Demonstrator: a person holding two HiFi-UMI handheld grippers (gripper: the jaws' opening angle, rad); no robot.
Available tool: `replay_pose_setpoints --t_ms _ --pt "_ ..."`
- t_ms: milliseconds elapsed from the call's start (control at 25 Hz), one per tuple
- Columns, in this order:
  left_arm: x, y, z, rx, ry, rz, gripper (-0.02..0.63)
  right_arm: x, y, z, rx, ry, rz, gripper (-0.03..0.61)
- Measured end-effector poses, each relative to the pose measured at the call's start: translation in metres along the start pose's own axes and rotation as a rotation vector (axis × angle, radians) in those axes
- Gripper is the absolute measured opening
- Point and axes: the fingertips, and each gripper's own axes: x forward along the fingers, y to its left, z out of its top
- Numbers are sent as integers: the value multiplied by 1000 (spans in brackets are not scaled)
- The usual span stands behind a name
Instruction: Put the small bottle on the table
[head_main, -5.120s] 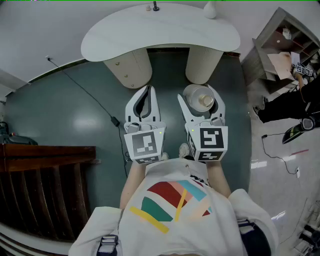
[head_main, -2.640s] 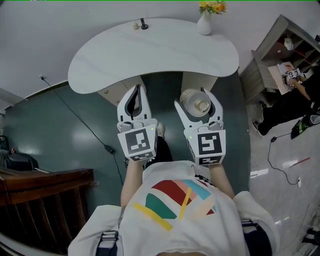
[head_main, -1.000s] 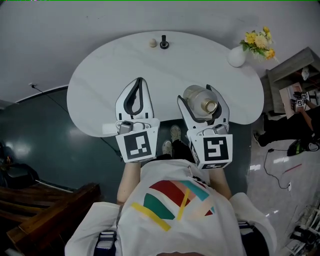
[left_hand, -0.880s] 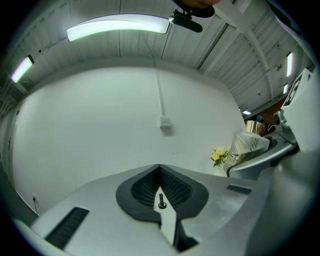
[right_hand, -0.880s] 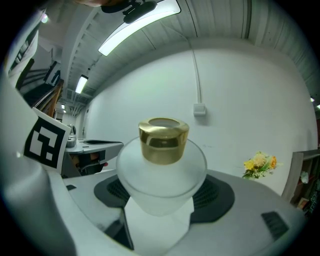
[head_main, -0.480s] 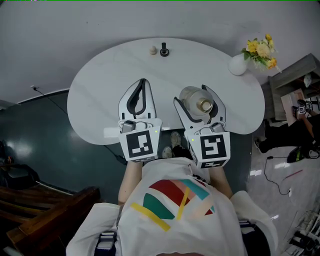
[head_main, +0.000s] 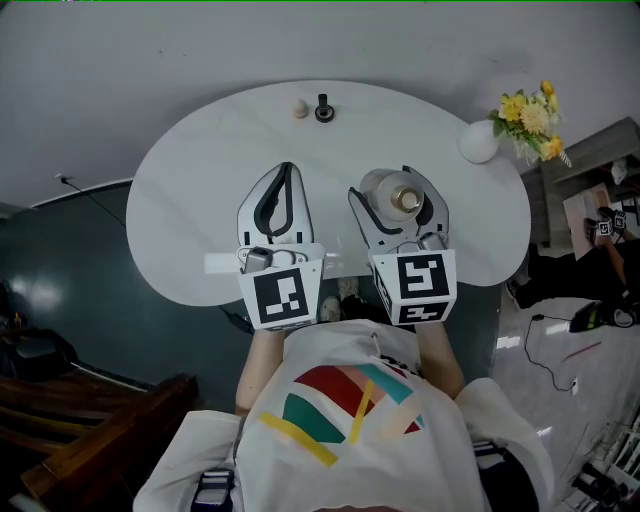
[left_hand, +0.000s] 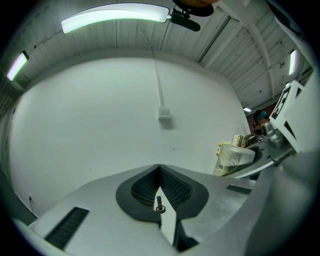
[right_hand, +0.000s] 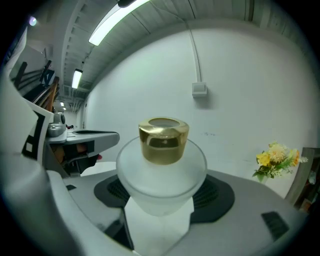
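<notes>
A: What carries it all?

B: A white, bean-shaped tabletop (head_main: 200, 210); it stands against a pale wall, with dark floor (head_main: 70, 270) off its left end; the person (head_main: 350, 420) stands at the near edge with a pair of tongs in each hand.

A: And the tongs?

B: The left tongs (head_main: 287, 172) reach in over the near edge, left of the middle; in the left gripper view the left tongs (left_hand: 160, 170) have their jaws pressed tip to tip, with nothing between them; the right tongs (head_main: 400, 180) lie just beside them, to the right, and their jaws are clamped on the bottle (head_main: 393, 197).

A: Where is the bottle, exactly?

B: Between the right jaws, upright, over the tabletop a little in from the near edge and right of the middle; the right gripper view shows the bottle (right_hand: 161, 172) as frosted and round, with a gold cap (right_hand: 163, 140) on top; whether its base touches the tabletop I cannot tell.

A: Anything smaller?

B: A round white vase (head_main: 479, 142) of yellow flowers (head_main: 530, 108) at the far edge near the right end; at the middle of the far edge, a small black knob (head_main: 322, 108) and, just beside it on the left, a tiny beige ball (head_main: 299, 109); both are well apart from the tongs.
</notes>
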Motion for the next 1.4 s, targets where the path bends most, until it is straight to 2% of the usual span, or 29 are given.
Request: replay_pose_setpoints --t_ms 600,840,1400 --pt "53 3 -25 -12 99 10 17 118 -59 -30 -71 120 0 347" --pt "60 3 -28 15 116 13 17 161 -78 -50 -99 173 15 347" --pt "66 4 -31 9 153 28 17 219 -83 -77 -171 254 55 347"
